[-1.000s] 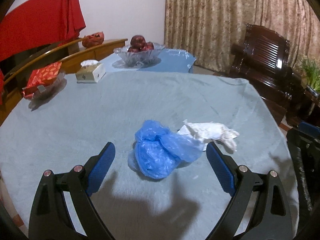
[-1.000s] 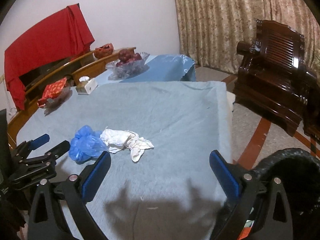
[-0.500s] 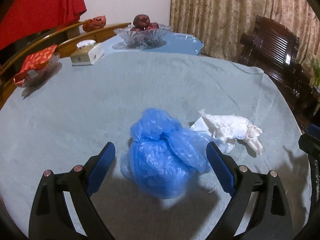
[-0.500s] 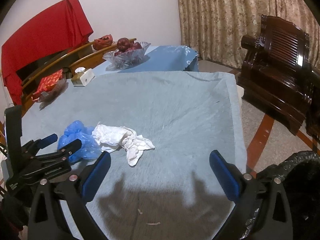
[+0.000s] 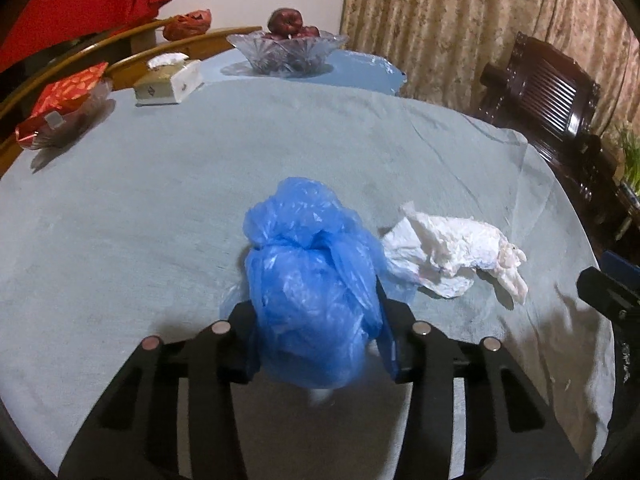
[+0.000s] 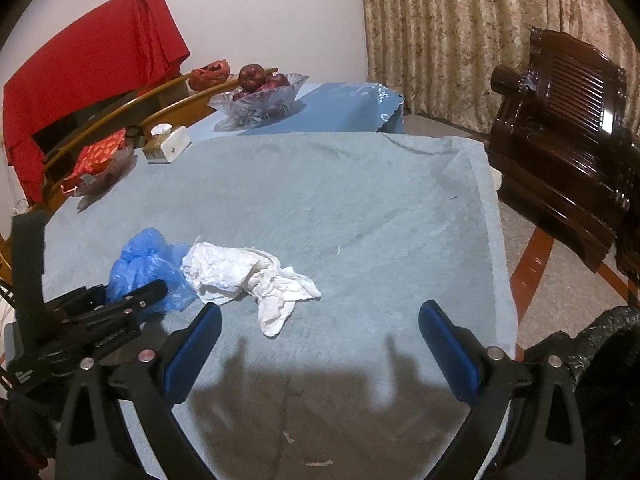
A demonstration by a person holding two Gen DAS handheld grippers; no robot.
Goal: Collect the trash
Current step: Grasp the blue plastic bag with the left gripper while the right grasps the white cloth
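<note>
The left gripper has just been closing its jaws, and they now clasp the crumpled blue plastic bag from both sides, the black fingers pressed into its lower half while the knotted top bulges above them. The bag sits on the grey-blue cloth covering the table, toward the near edge and a little left of the middle as the right wrist view shows it.

Just beside the bag, touching its right flank, lies a crumpled white tissue; one twisted end trails toward the near edge.

The right gripper hangs over the near edge of the cloth with its blue pads spread wide and nothing between them; the tissue lies just beyond its left finger. At the lower right corner of that view a black trash bag shows its crinkled rim, off the table's right edge.

Toward the far left corner of the cloth stand a tissue box and a red packet in a clear dish. Beyond the far edge a glass bowl of dark red fruit rests on a lighter blue cover. A red cloth is draped over wooden furniture at the left, a patterned curtain hangs behind, and a dark wooden chair stands off the right edge.
</note>
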